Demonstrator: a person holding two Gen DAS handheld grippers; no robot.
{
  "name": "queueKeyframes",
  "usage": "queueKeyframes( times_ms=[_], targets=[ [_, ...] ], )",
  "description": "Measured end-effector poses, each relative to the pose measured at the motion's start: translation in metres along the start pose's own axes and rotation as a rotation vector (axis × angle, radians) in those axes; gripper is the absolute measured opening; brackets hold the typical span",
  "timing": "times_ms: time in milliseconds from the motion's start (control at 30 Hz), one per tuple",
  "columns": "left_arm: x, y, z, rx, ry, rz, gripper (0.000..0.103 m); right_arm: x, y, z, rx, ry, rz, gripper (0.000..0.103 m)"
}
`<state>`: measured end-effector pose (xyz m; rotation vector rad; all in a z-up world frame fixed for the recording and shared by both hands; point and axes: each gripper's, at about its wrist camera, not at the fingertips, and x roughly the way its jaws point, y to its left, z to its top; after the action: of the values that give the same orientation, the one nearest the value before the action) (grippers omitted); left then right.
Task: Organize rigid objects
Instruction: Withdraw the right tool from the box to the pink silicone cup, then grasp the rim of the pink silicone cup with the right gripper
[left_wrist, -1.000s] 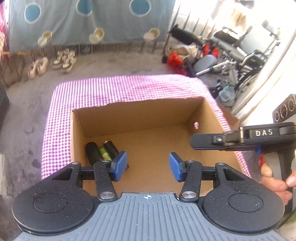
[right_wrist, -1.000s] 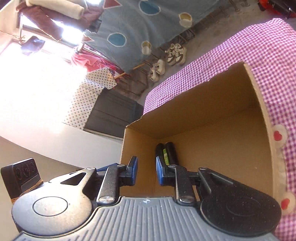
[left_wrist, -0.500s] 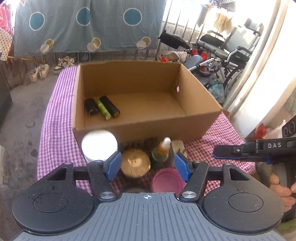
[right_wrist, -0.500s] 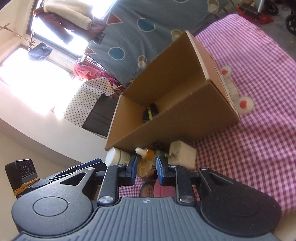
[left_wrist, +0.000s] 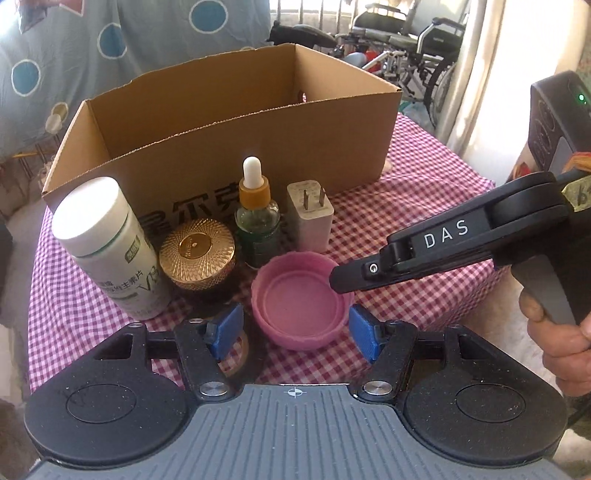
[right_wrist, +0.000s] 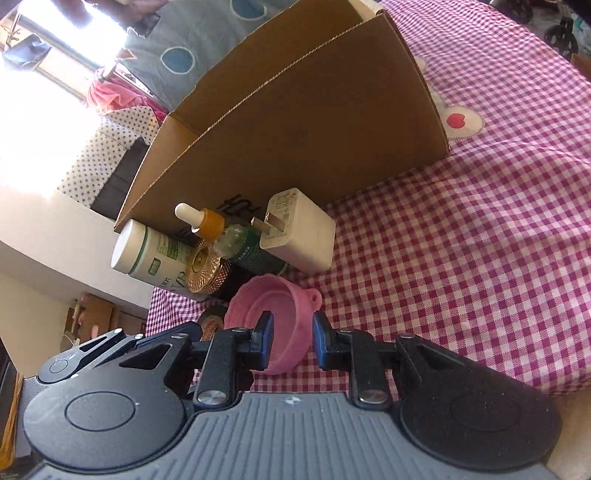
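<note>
A pink ribbed bowl (left_wrist: 299, 306) sits on the checked cloth in front of the cardboard box (left_wrist: 258, 147). My left gripper (left_wrist: 294, 332) is open, its blue pads flanking the bowl without pressing it. My right gripper (left_wrist: 341, 282) comes in from the right at the bowl's far-right rim. In the right wrist view the pink bowl (right_wrist: 273, 306) has its wall in the narrow gap of the right gripper (right_wrist: 293, 341), one pad inside and one outside, with no clear squeeze. Behind stand a white bottle (left_wrist: 107, 251), a gold-lidded jar (left_wrist: 197, 254), a dropper bottle (left_wrist: 256, 218) and a white charger plug (left_wrist: 310, 218).
A small round item (left_wrist: 236, 350) lies partly hidden under my left finger. A person's hand (left_wrist: 554, 332) holds the right gripper's handle. Checked cloth (right_wrist: 480, 258) stretches to the right of the box. Wheelchairs and a hanging blue sheet stand beyond the table.
Both grippers have drawn back from over the box and sunk to the row of items before it. The left jaws have widened around the pink bowl; the right jaws now straddle its rim.
</note>
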<state>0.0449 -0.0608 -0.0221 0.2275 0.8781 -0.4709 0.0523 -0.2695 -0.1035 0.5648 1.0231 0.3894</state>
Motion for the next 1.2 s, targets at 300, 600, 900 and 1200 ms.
queueKeyframes(
  times_ms=[300, 600, 900, 1200],
  targets=[
    [0.015, -0.011, 0.003, 0.069, 0.021, 0.001, 0.067, 0.009, 0.016, 0.000, -0.073, 0.010, -0.044, 0.035],
    [0.014, -0.024, -0.002, 0.085, 0.020, -0.023, 0.068, 0.005, 0.025, -0.005, -0.181, -0.019, -0.112, 0.030],
    [0.013, -0.053, -0.005, 0.148, -0.001, -0.077, 0.068, -0.024, -0.001, -0.017, -0.142, -0.049, -0.143, 0.030],
    [0.026, -0.064, -0.003, 0.223, 0.014, -0.005, 0.068, -0.029, -0.006, -0.021, -0.128, -0.063, -0.125, 0.030]
  ],
)
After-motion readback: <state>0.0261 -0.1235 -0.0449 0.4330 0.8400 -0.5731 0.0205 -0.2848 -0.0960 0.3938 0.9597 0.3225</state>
